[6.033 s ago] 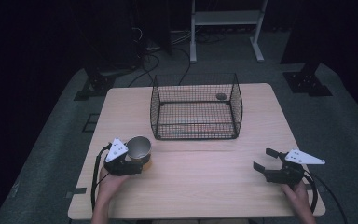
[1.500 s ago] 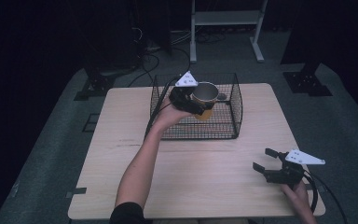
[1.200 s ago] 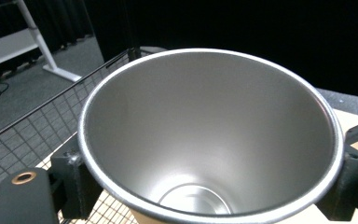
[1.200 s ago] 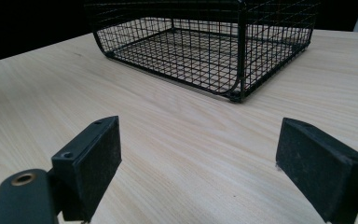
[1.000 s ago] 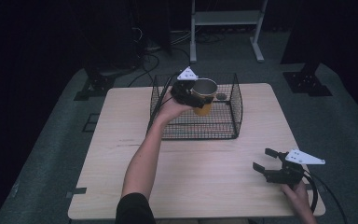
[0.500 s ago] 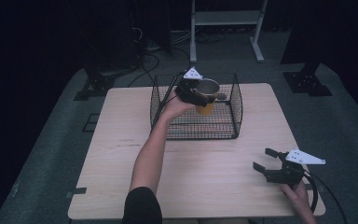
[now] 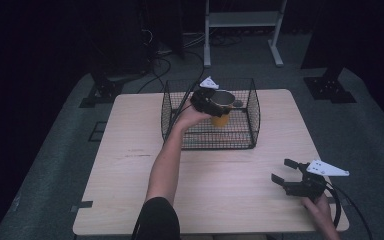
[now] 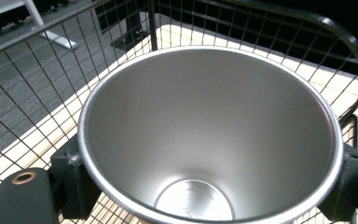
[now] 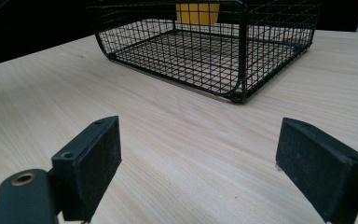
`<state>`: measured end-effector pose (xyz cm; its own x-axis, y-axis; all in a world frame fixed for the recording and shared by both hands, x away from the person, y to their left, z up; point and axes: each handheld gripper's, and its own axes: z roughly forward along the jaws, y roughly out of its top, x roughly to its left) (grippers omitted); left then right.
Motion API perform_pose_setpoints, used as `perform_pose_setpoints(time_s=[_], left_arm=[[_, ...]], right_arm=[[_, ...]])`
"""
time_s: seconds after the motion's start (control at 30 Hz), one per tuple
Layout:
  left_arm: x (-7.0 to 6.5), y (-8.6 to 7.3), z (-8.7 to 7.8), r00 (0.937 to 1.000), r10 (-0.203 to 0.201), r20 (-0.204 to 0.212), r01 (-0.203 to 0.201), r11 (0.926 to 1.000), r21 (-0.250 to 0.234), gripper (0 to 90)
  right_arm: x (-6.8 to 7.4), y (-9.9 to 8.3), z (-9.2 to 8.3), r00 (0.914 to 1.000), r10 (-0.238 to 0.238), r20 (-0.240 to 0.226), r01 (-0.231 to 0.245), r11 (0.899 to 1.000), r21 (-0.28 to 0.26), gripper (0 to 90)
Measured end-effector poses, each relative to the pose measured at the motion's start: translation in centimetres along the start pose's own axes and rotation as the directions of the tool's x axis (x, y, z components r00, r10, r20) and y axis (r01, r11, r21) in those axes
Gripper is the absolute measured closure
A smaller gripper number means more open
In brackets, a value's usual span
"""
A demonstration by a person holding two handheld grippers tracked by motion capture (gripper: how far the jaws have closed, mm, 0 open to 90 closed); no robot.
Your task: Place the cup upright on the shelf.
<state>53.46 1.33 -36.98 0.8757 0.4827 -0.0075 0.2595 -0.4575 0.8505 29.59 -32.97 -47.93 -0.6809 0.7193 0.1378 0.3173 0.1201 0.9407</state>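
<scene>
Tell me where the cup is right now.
In the high view the cup is held in the left gripper over the wire basket, near its far side, at the table's far edge.

Left gripper (image 7: 211, 101) carried cup (image 7: 222, 106) from table's near-left edge — now inside wire basket (image 7: 250, 117).

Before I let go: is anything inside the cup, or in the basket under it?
The cup is empty; its steel bottom shows bare. It hangs in the left gripper over the wire basket. A small dark thing lies on the basket floor beside it; the mesh directly beneath is hidden.
</scene>
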Motion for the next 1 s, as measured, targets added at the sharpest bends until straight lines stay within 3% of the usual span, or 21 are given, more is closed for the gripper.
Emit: perform_pose_setpoints(time_s=[0.47, 0.83, 1.0], left_arm=[[0.5, -1.2, 1.7, 0.9996, -0.003, -0.029, 0.005, 0.9961, 0.088, 13.5], [0.5, -2.0, 2.8, 0.9998, 0.011, -0.02, -0.007, 0.9879, 0.155, 13.4], [0.4, -2.0, 2.9, 0.9995, 0.022, -0.022, -0.018, 0.9868, 0.161, 13.4]], right_arm=[[0.0, 0.0, 0.0, 1.0, -0.001, -0.001, 0.001, 1.0, -0.002, 13.1], [0.0, 0.0, 0.0, 1.0, -0.002, -0.002, 0.002, 1.0, -0.003, 13.0], [0.0, 0.0, 0.0, 1.0, -0.002, -0.003, 0.002, 1.0, -0.003, 13.0]])
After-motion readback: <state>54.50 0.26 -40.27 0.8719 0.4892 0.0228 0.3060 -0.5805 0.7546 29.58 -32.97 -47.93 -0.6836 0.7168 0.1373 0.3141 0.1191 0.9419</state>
